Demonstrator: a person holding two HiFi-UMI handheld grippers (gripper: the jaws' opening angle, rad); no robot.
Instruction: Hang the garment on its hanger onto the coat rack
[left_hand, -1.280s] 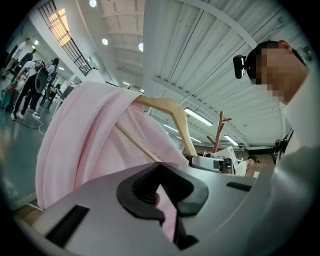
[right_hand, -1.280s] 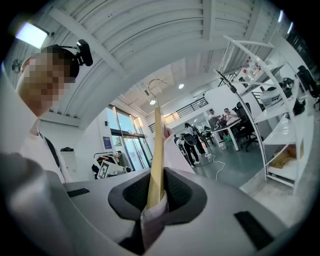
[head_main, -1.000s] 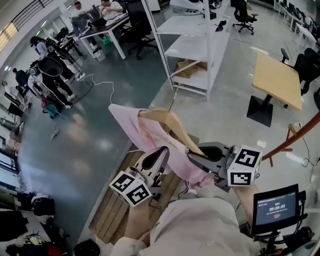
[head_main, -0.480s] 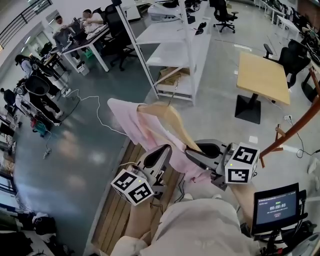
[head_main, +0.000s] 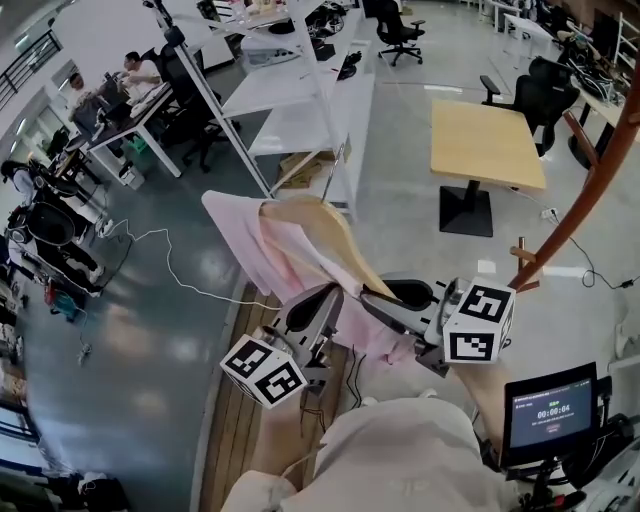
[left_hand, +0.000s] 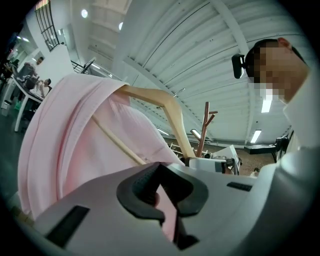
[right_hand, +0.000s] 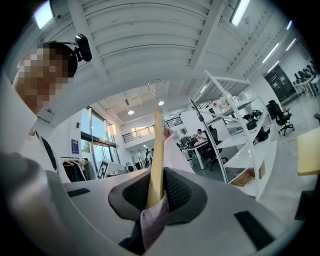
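A pink garment hangs on a wooden hanger, held up in front of me; the hanger's metal hook points up. My left gripper is shut on pink cloth at the hanger's lower left. My right gripper is shut on the hanger's wooden arm together with a fold of cloth. The red-brown coat rack rises at the right edge, apart from the hanger. Its pegged top shows behind the hanger in the left gripper view.
White shelving stands behind the garment. A wooden table is to its right, and office chairs stand beyond it. A plank strip lies on the floor below. A small screen sits at my lower right. People work at desks far left.
The view has swung right: shelving and table slid left, and the coat rack pole now rises tall at the right edge. Both grippers keep their hold on garment and hanger.
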